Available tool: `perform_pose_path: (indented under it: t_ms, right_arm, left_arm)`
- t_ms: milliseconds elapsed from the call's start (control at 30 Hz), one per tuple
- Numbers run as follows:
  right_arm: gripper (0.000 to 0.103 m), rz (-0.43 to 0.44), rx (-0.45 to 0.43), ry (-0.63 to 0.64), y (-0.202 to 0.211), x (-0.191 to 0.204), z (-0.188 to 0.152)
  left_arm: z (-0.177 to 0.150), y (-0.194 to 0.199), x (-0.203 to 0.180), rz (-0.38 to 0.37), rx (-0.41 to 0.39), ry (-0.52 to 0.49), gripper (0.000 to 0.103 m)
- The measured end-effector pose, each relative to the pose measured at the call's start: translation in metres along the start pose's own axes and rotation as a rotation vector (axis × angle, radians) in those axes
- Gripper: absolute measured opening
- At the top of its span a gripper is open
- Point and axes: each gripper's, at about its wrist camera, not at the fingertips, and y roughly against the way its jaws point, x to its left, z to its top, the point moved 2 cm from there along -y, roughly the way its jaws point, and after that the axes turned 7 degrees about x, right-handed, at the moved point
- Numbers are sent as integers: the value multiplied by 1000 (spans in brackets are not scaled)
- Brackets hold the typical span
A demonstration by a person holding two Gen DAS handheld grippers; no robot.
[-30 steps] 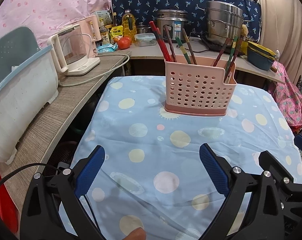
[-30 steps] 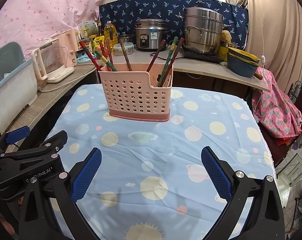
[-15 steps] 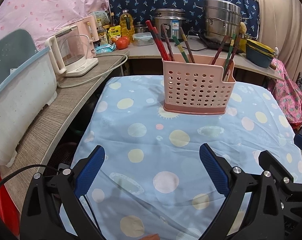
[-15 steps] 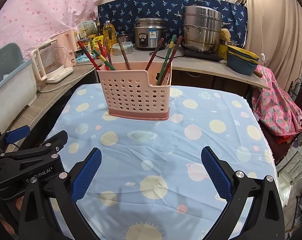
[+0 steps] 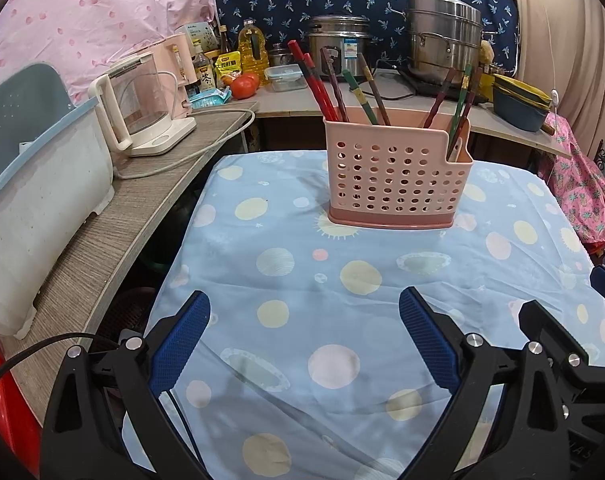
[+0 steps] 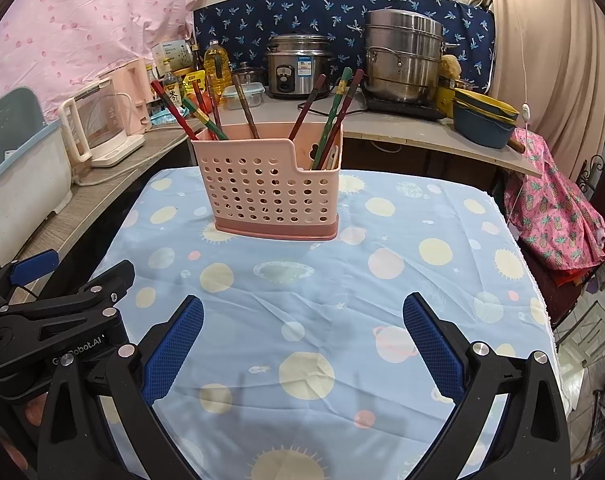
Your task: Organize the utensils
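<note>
Hovering low at the near edge of the surface, both pairs of tongs are spread wide and hold nothing: the left tongs and the right tongs each show only bare spotted cloth between their blue pads. The tablecloth in front of them carries no loose utensil in either view; from the tongs out to the holder it lies bare, only lightly wrinkled.

Farther back, near the far edge of the cloth, stands the pink perforated holder, upright, with a taller wide compartment and a lower narrow one on the right as seen from the tongs. The chopsticks are all inside it, leaning at loose angles: a red pair and several dark and green ones in the wide part, a few more in the narrow part.

Judging from this, the gathering looks done or very nearly so, since nothing remains on the cloth to collect. What might be left is tidying the sticks within the compartments, or simply withdrawing; the views do not settle which.

Beyond the holder, a kettle, a rice cooker and a steel pot sit on the back counter, untouched by the task.
</note>
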Motion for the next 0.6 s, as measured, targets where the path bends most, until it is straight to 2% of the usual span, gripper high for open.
perform_pose_path:
  t_ms: [600]
  right_arm:
    - [96,1,4,-3,-2,-2,-1]
  left_arm:
    - [1,-4,1,-1,8,5,91]
